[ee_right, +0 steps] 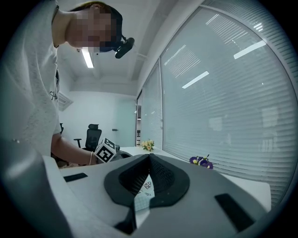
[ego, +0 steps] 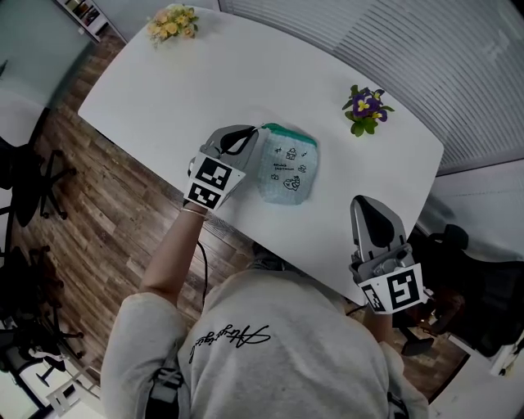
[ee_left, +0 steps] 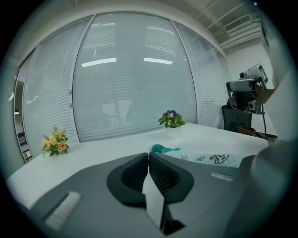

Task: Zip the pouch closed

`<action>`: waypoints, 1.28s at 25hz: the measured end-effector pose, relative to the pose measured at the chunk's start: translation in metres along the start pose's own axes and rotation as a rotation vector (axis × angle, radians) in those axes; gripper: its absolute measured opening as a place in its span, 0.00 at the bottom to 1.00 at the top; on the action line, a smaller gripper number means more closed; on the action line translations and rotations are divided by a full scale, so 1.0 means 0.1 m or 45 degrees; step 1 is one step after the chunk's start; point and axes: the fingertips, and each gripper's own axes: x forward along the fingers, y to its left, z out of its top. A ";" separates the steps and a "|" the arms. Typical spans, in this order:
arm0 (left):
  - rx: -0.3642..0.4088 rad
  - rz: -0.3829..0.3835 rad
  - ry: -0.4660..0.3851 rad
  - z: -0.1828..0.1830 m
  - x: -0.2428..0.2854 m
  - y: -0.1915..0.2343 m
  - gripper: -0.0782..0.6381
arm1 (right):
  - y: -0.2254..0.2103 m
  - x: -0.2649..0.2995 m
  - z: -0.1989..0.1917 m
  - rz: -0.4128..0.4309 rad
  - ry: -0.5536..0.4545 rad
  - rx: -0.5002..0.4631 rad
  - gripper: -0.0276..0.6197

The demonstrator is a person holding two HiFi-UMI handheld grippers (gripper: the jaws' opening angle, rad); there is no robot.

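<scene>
The pale pouch (ego: pixel 288 170) lies flat on the white surface (ego: pixel 205 82), with its teal zip edge on the far side. The left tool (ego: pixel 252 131), pressed together, has its tips at the zip's end. The right tool (ego: pixel 361 201), also pressed together, hovers well apart by the surface's edge.

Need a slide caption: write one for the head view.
Left gripper, jaws together, at teal end of the pouch; right gripper, shut, near the table edge.

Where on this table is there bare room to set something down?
The widest bare stretch of table runs between the yellow flowers and the pouch. A smaller patch lies between the pouch and the purple flowers. It is crowded only at the pouch's teal corner, where the left gripper sits.
</scene>
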 end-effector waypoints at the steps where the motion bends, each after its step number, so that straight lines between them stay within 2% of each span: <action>1: 0.014 -0.001 -0.022 0.06 -0.04 -0.02 0.12 | 0.02 0.01 0.01 0.008 -0.005 -0.003 0.05; 8: 0.171 0.007 -0.142 0.40 -0.35 -0.20 0.12 | 0.19 0.08 0.04 0.065 -0.031 0.002 0.05; 17: 0.229 -0.011 -0.315 0.65 -0.70 -0.33 0.12 | 0.44 0.18 0.18 0.159 -0.053 -0.062 0.05; 22: 0.310 -0.037 -0.421 0.86 -0.86 -0.43 0.12 | 0.57 0.31 0.39 0.254 -0.086 -0.145 0.05; 26: 0.384 -0.082 -0.440 0.92 -0.97 -0.58 0.12 | 0.66 0.43 0.46 0.330 -0.068 -0.214 0.05; 32: 0.373 -0.148 -0.469 0.91 -1.02 -0.77 0.12 | 0.69 0.61 0.47 0.420 -0.039 -0.280 0.05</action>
